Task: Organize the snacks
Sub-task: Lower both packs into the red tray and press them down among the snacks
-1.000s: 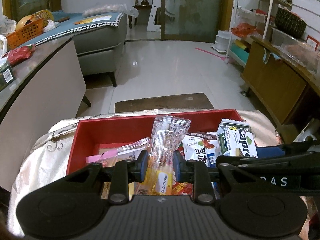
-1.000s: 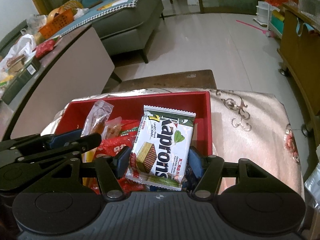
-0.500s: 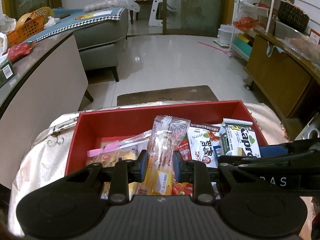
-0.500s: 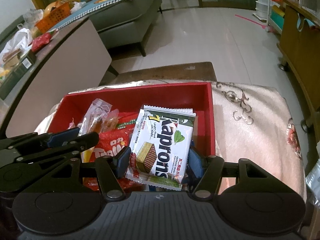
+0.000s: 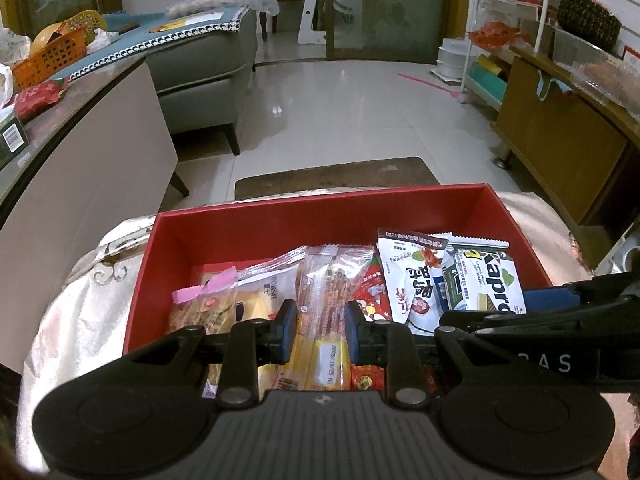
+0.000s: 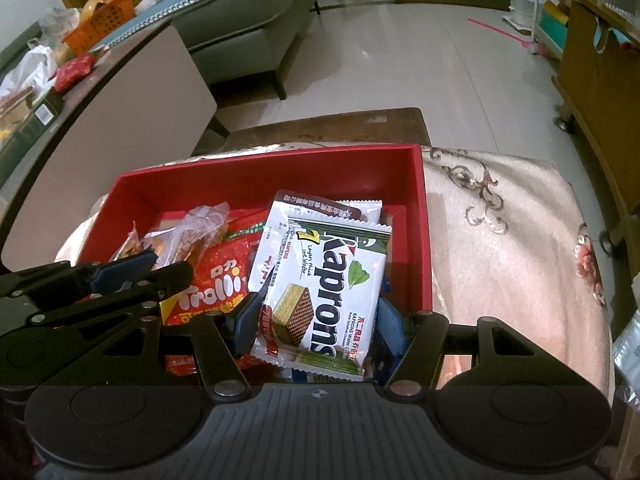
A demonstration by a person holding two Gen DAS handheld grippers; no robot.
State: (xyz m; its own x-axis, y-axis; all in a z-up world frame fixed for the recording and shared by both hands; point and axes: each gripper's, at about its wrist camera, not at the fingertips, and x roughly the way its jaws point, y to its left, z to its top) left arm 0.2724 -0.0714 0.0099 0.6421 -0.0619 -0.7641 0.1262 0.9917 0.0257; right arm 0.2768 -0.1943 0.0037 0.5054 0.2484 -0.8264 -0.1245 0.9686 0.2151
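Your left gripper (image 5: 318,326) is clamped narrow on a long clear stick-snack packet (image 5: 324,300), its blue pads pressing the packet's two sides just above the yellow label end. That packet stands tilted away from you, over the middle of the red box (image 5: 320,210).

Your right gripper (image 6: 316,322) holds the Kaprons wafer pack (image 6: 332,292) across its width, jaws part-way apart with a pad on each long edge. The pack sits at the right end of the box, leaning on a white pouch with red print (image 6: 276,240) behind it.

The box rests on a pale embroidered cloth (image 6: 500,240) covering the table. Inside it, to the left of the stick packet, lie a clear bag with a pink seal (image 5: 208,300) and a pale bread-like pack (image 5: 264,296). A red Trolli bag (image 6: 212,288) lies between your two grippers, near the middle. Seen from the right wrist, your left gripper's arm crosses the near left corner of the box. Beyond the table's far edge are a dark wooden stool (image 6: 320,124) and the tiled floor (image 5: 360,112).
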